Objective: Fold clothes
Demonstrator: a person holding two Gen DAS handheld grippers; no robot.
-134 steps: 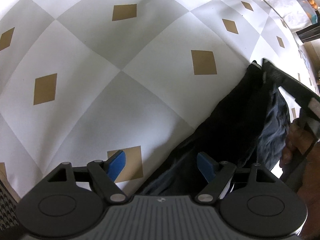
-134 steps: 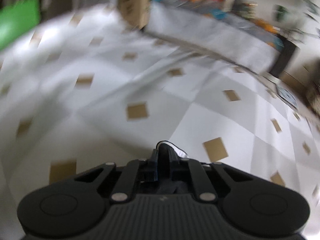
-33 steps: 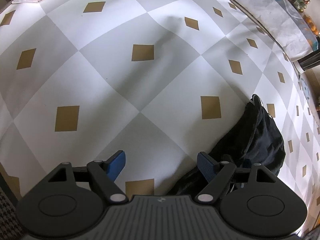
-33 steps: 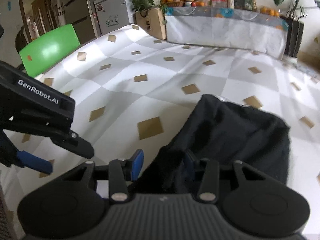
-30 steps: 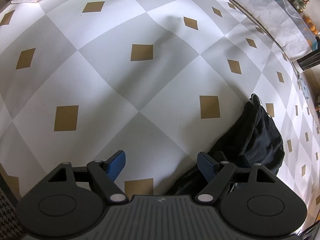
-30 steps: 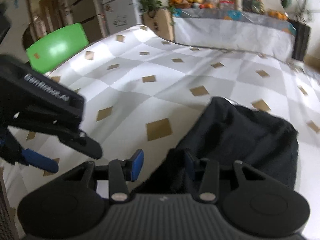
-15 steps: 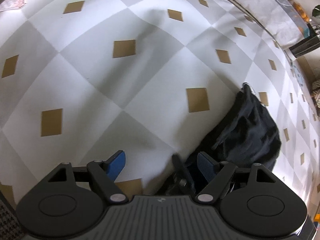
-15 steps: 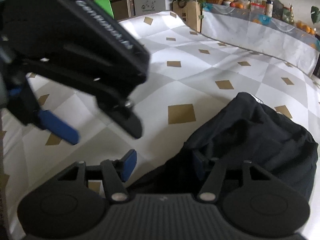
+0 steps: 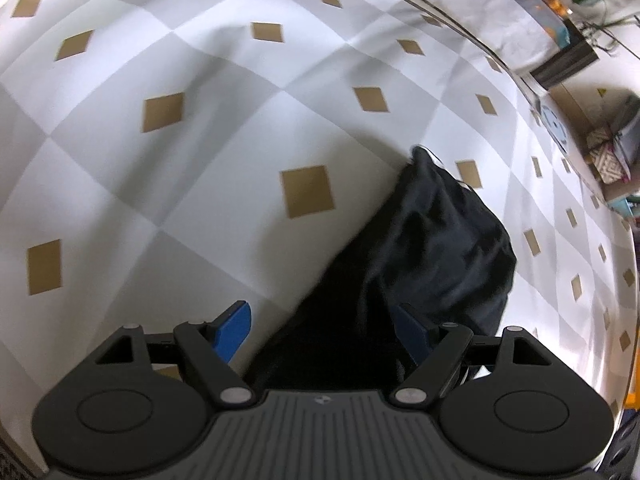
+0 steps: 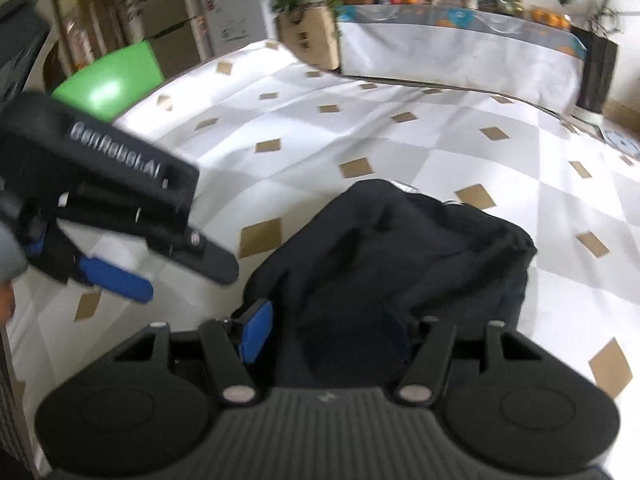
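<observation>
A black garment (image 9: 440, 240) lies crumpled on the table's checkered cloth (image 9: 160, 200), which is white and grey with tan diamonds. My left gripper (image 9: 320, 332) hovers open above the garment's near end, and dark cloth shows between its blue pads without touching them. In the right wrist view the garment (image 10: 400, 240) fills the centre. My right gripper (image 10: 332, 336) is low over its near edge, jaws apart, with cloth lying loose between them and no pad pressing on it. The left gripper (image 10: 188, 282) reaches in from the left there, open, just beside the garment's left edge.
Behind the table's far left corner stands a green chair (image 10: 116, 76). Beyond it are a side table (image 10: 440, 52) laden with fruit and plants, a cardboard box (image 10: 308, 36) and a white fridge (image 10: 236, 20). The checkered cloth (image 10: 580, 280) stretches on to the right.
My right gripper's jaws have spread apart over the garment's near edge. My left gripper has slid right, so the garment now lies under and between its fingers.
</observation>
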